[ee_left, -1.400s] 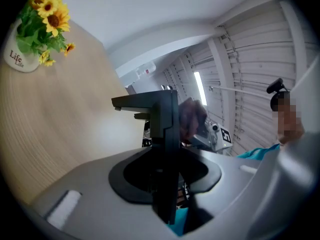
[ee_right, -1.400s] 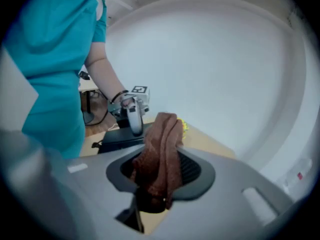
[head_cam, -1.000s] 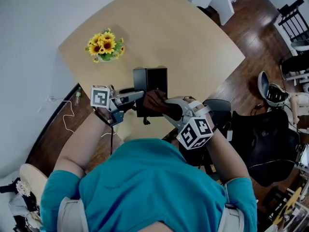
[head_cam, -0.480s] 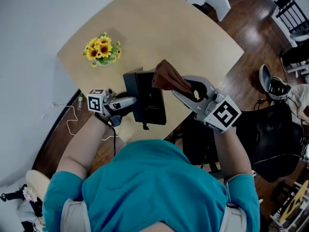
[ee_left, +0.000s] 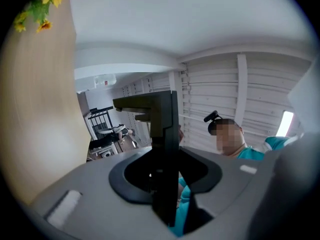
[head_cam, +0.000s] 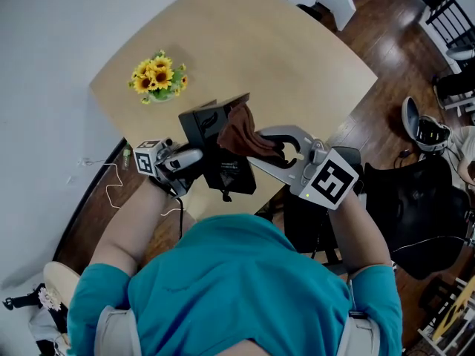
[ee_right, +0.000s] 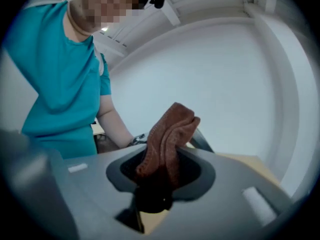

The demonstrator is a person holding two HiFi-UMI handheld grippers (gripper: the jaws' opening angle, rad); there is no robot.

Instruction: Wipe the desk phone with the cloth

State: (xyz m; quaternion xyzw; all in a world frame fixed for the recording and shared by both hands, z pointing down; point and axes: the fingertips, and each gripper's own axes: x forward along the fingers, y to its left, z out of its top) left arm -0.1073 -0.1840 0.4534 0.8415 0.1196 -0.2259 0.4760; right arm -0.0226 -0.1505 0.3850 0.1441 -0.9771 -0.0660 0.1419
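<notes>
Desk phone [head_cam: 223, 165] hangs tilted above the table's [head_cam: 282, 50] near edge, clamped edge-on in the left gripper [head_cam: 197, 156] at its 9 o'clock (jaws half-closed on it). Right gripper [head_cam: 267, 150], at 3 o'clock, pinches the brown cloth [head_cam: 239, 133] against the phone's top.

We count one desk phone [head_cam: 226, 169], one cloth [head_cam: 239, 133], one table [head_cam: 297, 50], one bunch of sunflowers [head_cam: 157, 76], and two grippers: left gripper [head_cam: 200, 155], right gripper [head_cam: 256, 145].
</notes>
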